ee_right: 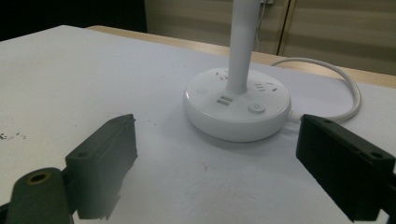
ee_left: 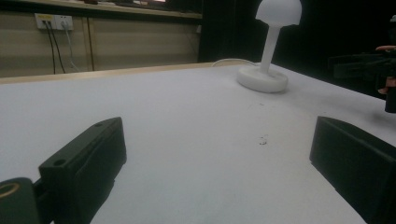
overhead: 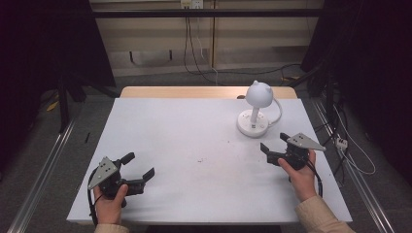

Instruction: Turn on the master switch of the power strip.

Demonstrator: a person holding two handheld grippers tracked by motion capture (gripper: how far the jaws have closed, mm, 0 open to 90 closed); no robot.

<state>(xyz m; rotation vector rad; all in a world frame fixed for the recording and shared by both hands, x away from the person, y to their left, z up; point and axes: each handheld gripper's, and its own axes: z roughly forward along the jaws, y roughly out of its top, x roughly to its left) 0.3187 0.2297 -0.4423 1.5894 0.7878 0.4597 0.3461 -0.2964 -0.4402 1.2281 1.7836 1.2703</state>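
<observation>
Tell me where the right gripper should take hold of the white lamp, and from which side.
Probably the slim upright stem, approached level from the right gripper side: it is narrow enough for the open jaws, while the round base is wide and low and the domed head is bulky.

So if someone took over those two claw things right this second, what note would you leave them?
Left gripper: open, holding nothing, low over the near-left of the table.
Right gripper: open, holding nothing, aimed at the lamp, just short of its base.
Lamp: upright at the far right, cord looping behind it, button on the base facing the right gripper.
Done: nothing touched yet.
Left: probably close in on the lamp base, perhaps to press the button.
</observation>
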